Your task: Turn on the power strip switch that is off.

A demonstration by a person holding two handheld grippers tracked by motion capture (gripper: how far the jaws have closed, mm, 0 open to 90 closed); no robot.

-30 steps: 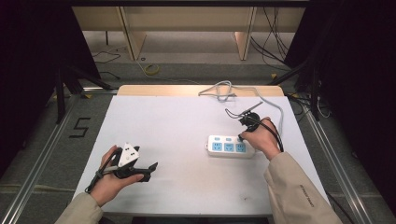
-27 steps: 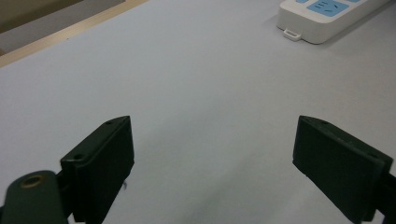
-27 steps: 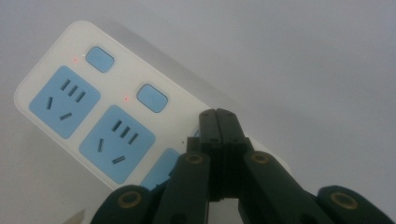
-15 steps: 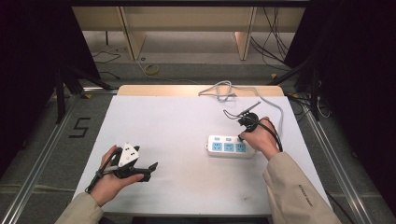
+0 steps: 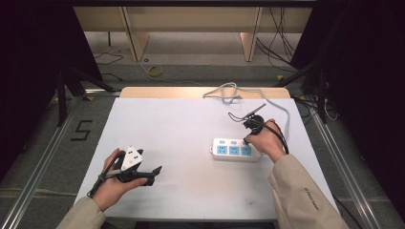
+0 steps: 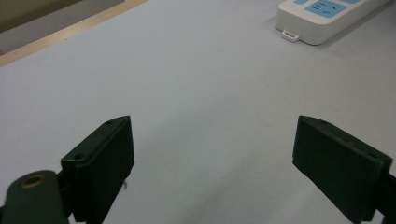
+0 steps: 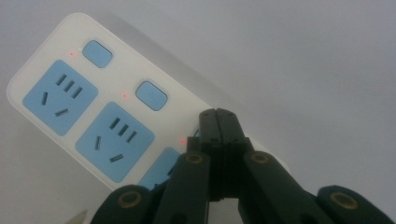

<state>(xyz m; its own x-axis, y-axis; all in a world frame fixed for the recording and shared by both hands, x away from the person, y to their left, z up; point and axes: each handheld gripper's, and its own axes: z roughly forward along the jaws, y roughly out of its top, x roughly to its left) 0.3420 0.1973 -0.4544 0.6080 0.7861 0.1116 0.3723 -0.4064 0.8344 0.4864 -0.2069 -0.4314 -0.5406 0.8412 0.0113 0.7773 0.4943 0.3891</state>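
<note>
In the high view, the power strip (image 5: 234, 150) lay right of centre on the white desk (image 5: 181, 129), its pale cord (image 5: 229, 91) looping off toward the upper edge. The right gripper (image 5: 249, 134) sat over the strip's right end, tipped down onto it, while the left gripper (image 5: 143, 174) rested at the lower left of the frame, well apart from the strip.

In the left gripper view, the fingers (image 6: 100, 161) stood wide apart with nothing between them, just bare desk. The strip's near end peeked in at the upper right corner. That hand looked idle.

In the right gripper view, the fingers (image 7: 219, 123) were pressed fully together, holding nothing, and their joined tip came down on the strip right where the third switch would be, by the third socket at the lower centre. Two blue switches (image 7: 97, 53) showed free in the upper left, and a small red light (image 7: 71, 54) glowed beside each of the three.

Judging by that, the work looked like switch pressing: the third switch was being pushed at that moment, and all three lights were lit. Whether any more pressing remained, I couldn't tell.
</note>
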